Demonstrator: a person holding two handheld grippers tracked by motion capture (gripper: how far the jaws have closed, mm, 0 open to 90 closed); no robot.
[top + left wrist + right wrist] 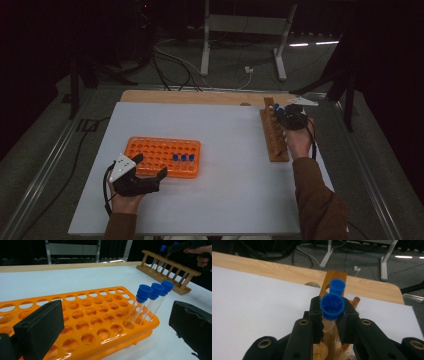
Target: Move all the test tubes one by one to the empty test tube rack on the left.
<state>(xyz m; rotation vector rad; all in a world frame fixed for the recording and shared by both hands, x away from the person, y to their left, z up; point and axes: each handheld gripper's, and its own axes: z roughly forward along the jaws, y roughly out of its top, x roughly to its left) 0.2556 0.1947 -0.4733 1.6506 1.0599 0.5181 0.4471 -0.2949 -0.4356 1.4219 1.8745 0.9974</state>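
Blue-capped clear glass test tube (331, 308): pinched in my right gripper (332, 315) over the wooden rack (334, 280). My left gripper (112, 325): spread wide beside the orange plastic rack (82, 322).

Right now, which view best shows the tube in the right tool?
The right gripper view: the tube sits close up, its blue cap between the right tool's shut jaws above the wooden rack. The high view gives a tiny blue cap at the hand; the left gripper view shows it far off and small.
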